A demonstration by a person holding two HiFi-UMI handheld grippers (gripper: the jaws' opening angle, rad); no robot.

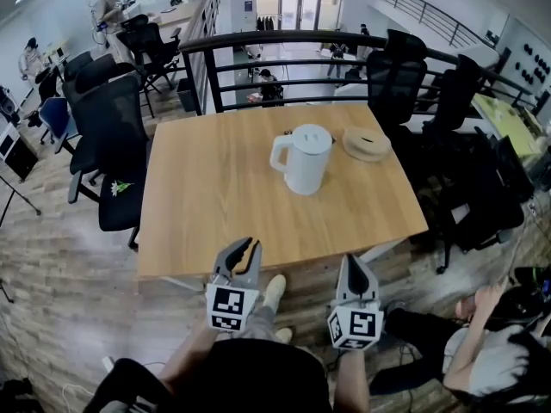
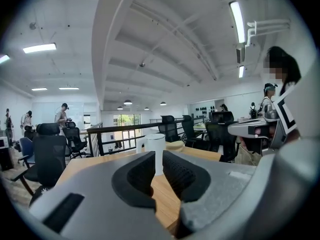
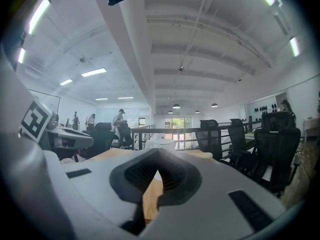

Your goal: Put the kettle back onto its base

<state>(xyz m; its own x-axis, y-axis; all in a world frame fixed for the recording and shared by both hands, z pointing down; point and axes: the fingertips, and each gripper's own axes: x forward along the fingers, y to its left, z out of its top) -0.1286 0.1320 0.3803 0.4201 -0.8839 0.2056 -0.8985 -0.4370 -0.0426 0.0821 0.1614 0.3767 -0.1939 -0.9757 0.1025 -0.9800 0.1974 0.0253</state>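
Kettle (image 1: 307,163) and base share a broad wooden worktop (image 1: 215,205). The kettle stands upright on the bare wood toward the far right part. It is a plain white cylinder, slightly wider at the foot, with a flat round lid and a loop handle on its left. Its base (image 1: 367,143), a low tan disc, lies just beside it to the right. At the near edge, the left gripper (image 1: 246,246) has narrowly parted, empty jaws, and the right gripper (image 1: 354,259) has its jaws together.
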